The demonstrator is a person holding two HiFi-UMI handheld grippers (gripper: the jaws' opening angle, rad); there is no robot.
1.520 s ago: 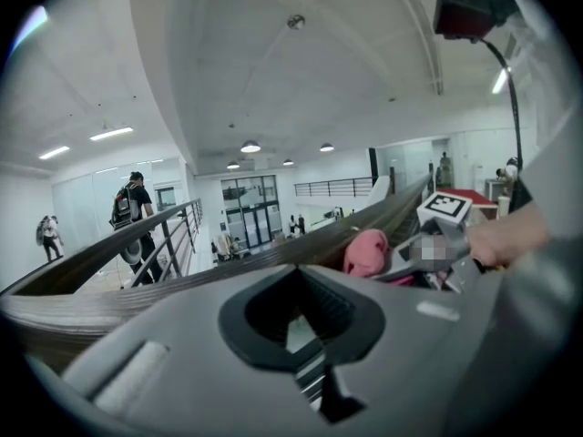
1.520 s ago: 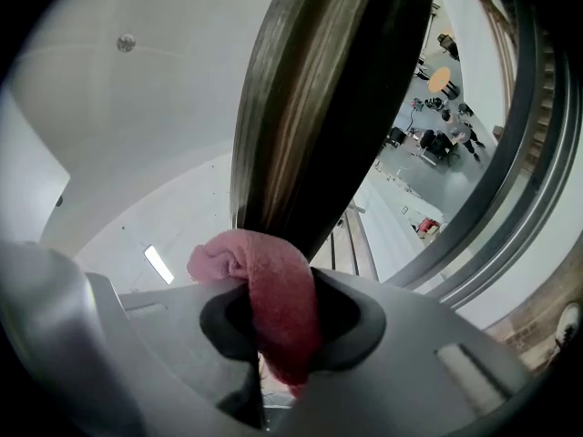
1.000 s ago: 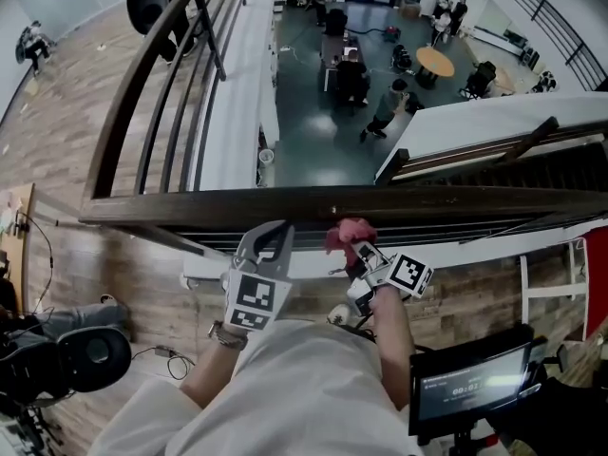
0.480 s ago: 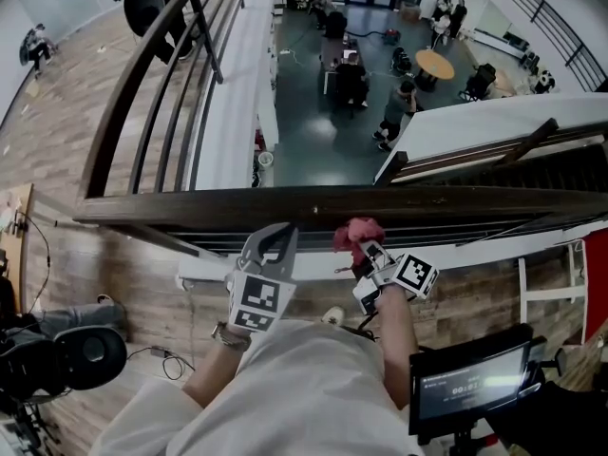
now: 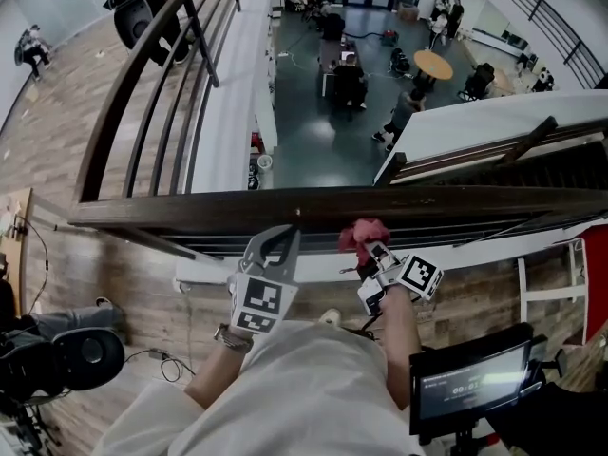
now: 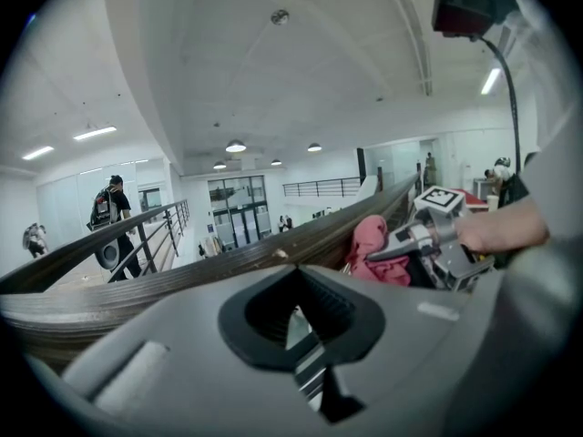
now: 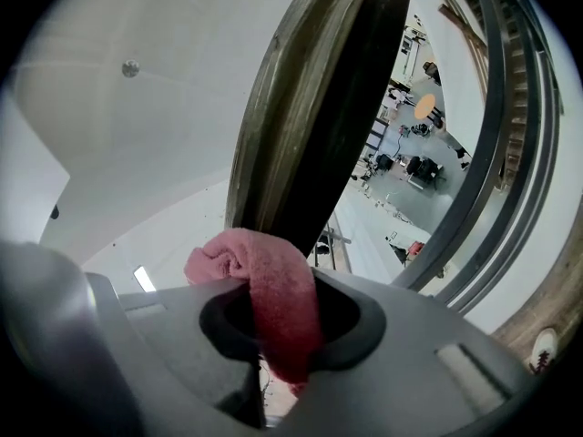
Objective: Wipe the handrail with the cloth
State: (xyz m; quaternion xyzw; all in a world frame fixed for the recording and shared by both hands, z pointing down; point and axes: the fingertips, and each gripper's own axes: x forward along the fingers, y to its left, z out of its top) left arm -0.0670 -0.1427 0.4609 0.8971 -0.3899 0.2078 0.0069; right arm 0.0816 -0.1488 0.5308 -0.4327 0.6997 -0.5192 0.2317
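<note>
The dark brown wooden handrail (image 5: 446, 201) runs left to right across the head view, just beyond both grippers. My right gripper (image 5: 372, 251) is shut on a bunched pink cloth (image 5: 363, 236), which sits just below the rail's near edge. In the right gripper view the cloth (image 7: 250, 255) hangs through the jaws of the right gripper (image 7: 282, 321), with the handrail (image 7: 319, 107) rising straight ahead. My left gripper (image 5: 283, 236) is shut with nothing in it, its tips close under the rail. In the left gripper view the left gripper (image 6: 297, 285) points at the handrail (image 6: 182, 276), and the cloth (image 6: 373, 248) shows to its right.
Metal bars (image 5: 399, 234) run below the rail. A second railing (image 5: 142, 84) leads away on the left, where a person with a backpack (image 5: 138, 8) stands. Far below lies a hall with people and a round table (image 5: 435, 62). A screen (image 5: 475, 380) and camera gear (image 5: 66, 359) flank me.
Both grippers have shifted slightly to the right along the rail, the cloth going with the right one. A person in the hall below has walked on.
</note>
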